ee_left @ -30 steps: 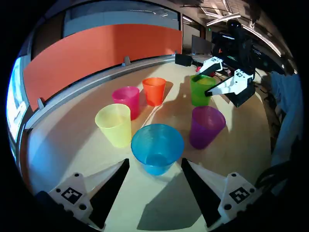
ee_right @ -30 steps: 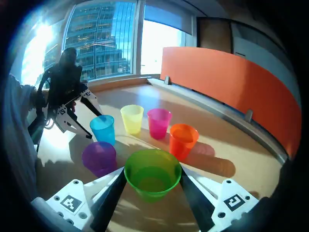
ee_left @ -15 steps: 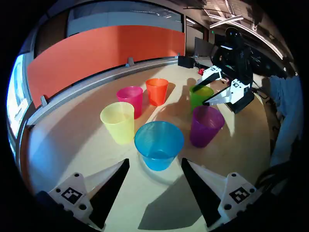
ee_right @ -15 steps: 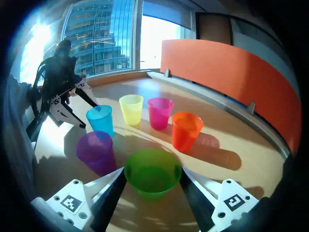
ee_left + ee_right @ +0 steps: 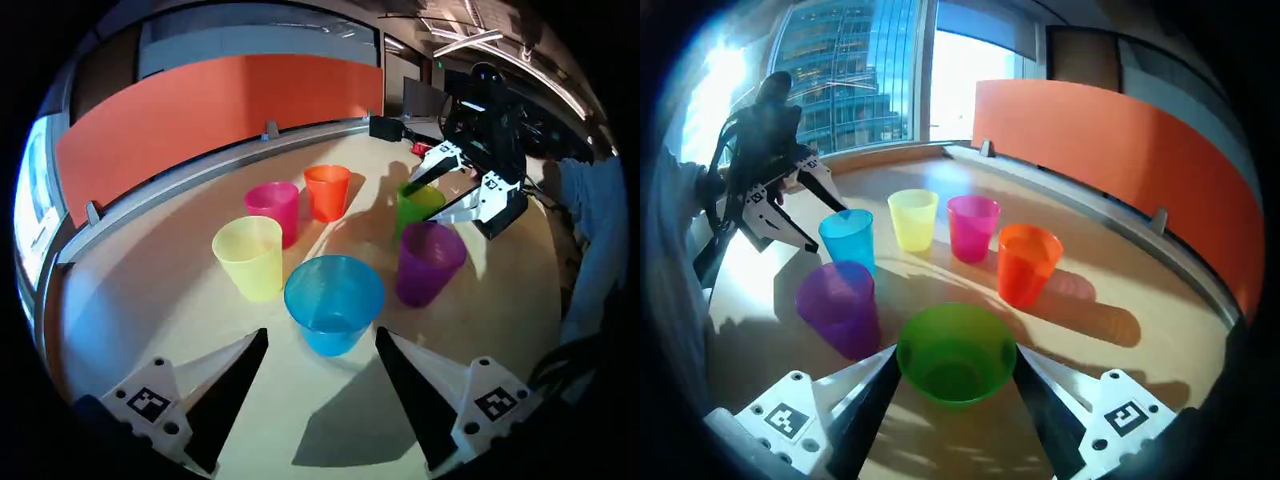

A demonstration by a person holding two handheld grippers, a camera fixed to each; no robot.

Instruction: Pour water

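Note:
Six plastic cups stand in a ring on a pale wooden table (image 5: 160, 320). My right gripper (image 5: 956, 350) is shut on the green cup (image 5: 956, 356), with a finger pressing on each side. The same gripper (image 5: 420, 200) and green cup (image 5: 416, 204) appear across the table in the left gripper view. The purple cup hides the green cup's base there, so I cannot tell whether it is lifted. My left gripper (image 5: 320, 332) is open around the blue cup (image 5: 332, 300), with gaps at both fingertips. The right gripper view shows it (image 5: 832, 230) flanking that blue cup (image 5: 850, 244).
A purple cup (image 5: 428, 260), a yellow cup (image 5: 250, 256), a pink cup (image 5: 274, 210) and an orange cup (image 5: 326, 190) complete the ring. An orange partition (image 5: 200, 112) runs along the table's far edge. A person's sleeve (image 5: 588, 240) is at the right, and large windows (image 5: 848, 72) stand behind.
The green cup has moved with my right gripper, ending behind the purple cup in the left gripper view. The blue cup and my left gripper have hardly shifted.

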